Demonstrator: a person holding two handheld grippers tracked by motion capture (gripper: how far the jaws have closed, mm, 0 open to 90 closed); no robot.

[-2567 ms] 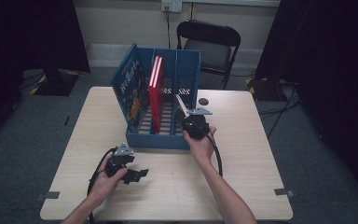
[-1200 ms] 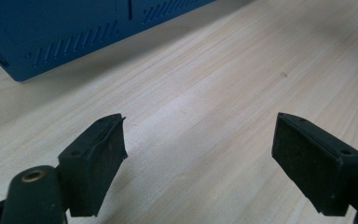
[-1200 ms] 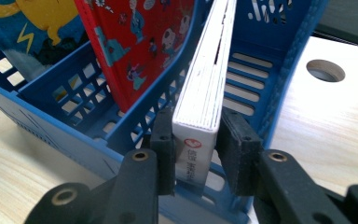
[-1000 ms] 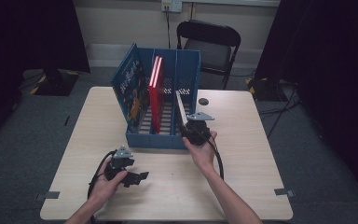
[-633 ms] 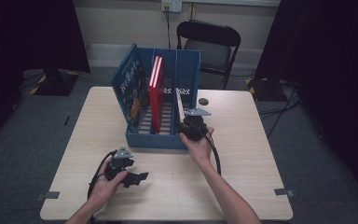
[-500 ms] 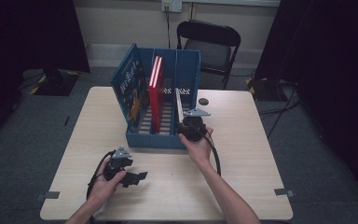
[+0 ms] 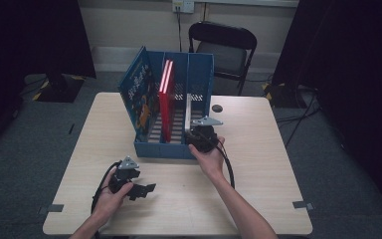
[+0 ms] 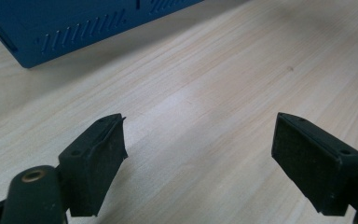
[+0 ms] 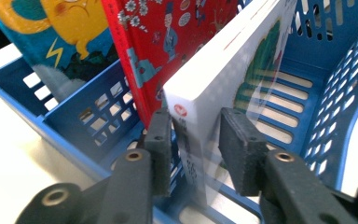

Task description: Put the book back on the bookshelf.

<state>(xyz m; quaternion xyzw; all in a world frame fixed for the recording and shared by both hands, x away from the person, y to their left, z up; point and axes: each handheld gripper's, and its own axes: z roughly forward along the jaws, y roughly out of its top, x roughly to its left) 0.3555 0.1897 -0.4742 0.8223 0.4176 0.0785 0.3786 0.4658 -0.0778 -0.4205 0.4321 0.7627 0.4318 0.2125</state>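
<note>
**White book stood in the blue rack**

Table (image 7: 258,149) first: a pale wooden top is seen, with a blue rack (image 7: 171,148) placed near its far middle. The rack is split into long slots. A blue picture book (image 7: 137,97) is leaned in the left slot, and a red book (image 7: 167,102) is stood upright in the middle one.

The white book (image 9: 223,70) is found in the right slot, beside the red book. It is stood on its long edge and tilted a little toward the red book. Its long side runs from the near end of the rack to the far end, and its spine is pointed up.

The right gripper (image 9: 193,149) is held at the near end of this book. Its jaws have just been opened a little, with the book's corner between them; a small gap is seen at the right pad.

The left gripper (image 8: 214,149) is rested low over bare table near the front edge, with its jaws spread wide apart around nothing.
</note>
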